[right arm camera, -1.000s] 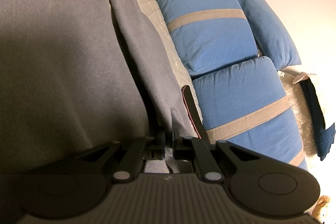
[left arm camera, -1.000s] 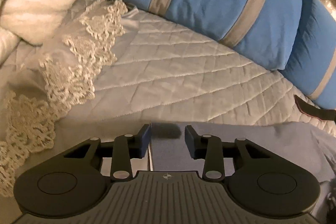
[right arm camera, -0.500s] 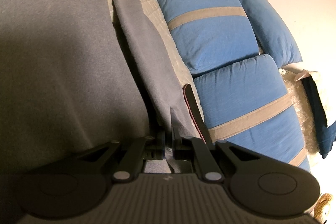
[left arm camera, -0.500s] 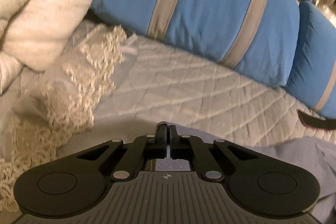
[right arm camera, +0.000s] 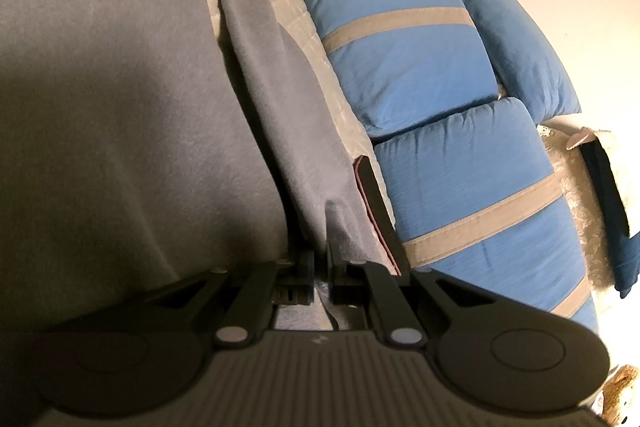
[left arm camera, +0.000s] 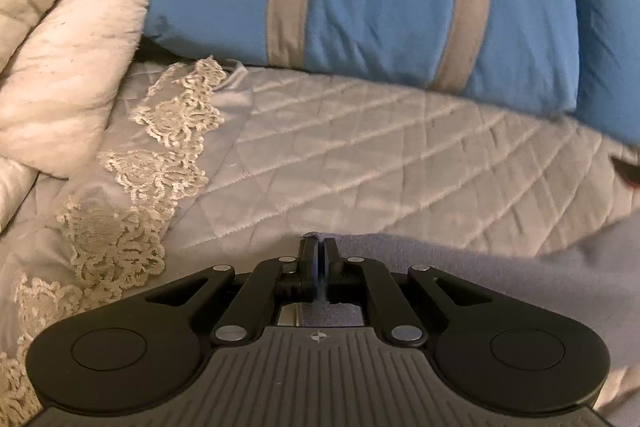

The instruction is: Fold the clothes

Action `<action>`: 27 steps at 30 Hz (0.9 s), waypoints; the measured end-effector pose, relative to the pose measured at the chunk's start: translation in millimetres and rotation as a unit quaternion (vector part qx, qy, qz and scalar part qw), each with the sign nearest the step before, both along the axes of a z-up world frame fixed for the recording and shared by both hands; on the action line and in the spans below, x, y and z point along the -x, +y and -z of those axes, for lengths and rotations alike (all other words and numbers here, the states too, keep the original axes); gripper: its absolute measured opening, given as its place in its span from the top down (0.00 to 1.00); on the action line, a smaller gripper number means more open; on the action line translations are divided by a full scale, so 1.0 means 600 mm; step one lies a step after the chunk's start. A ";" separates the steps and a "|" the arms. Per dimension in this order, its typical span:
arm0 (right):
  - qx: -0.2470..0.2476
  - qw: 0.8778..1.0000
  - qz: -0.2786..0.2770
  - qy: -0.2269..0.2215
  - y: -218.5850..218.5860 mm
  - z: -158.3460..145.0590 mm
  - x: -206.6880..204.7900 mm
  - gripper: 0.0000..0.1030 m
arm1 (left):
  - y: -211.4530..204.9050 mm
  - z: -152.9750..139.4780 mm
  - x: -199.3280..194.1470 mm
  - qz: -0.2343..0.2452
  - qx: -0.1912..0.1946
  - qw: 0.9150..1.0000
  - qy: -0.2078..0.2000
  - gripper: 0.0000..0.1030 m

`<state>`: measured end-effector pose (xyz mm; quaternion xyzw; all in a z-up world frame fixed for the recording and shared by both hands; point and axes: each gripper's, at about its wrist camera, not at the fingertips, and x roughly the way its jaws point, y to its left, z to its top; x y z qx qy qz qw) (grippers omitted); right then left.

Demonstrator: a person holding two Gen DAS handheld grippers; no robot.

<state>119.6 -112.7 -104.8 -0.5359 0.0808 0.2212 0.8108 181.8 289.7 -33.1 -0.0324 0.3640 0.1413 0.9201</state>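
Since before, we are clamping our left gripper [left arm camera: 319, 259] onto the grey cloth [left arm camera: 460, 267]; right gripper [right arm camera: 320, 267] is pinching it too.

Counted: two grippers, left [left arm camera: 319, 255] and right [right arm camera: 320, 267]; one grey garment [right arm camera: 120, 87]; three blue pillows [right arm camera: 400, 39]; one quilted bedspread [left arm camera: 360, 155].

No words, brand names or numbers can be read in either view. The only marks are a small round crosshair sign on the ribbed body of the left gripper [left arm camera: 319, 263] and a tiny pale mark, too small to make out, on the right gripper [right arm camera: 320, 269].
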 end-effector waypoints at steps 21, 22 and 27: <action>0.000 1.000 0.007 0.004 0.003 0.003 0.003 0.89 | -0.136 0.000 0.119 0.205 -0.242 0.944 0.087 0.62; 0.000 1.000 0.007 0.005 0.003 0.003 0.003 0.89 | -0.136 0.006 0.117 0.208 -0.244 0.942 0.094 0.62; 0.000 1.000 0.007 0.007 0.004 0.001 0.003 0.88 | -0.129 0.024 0.114 0.215 -0.254 0.938 0.099 0.62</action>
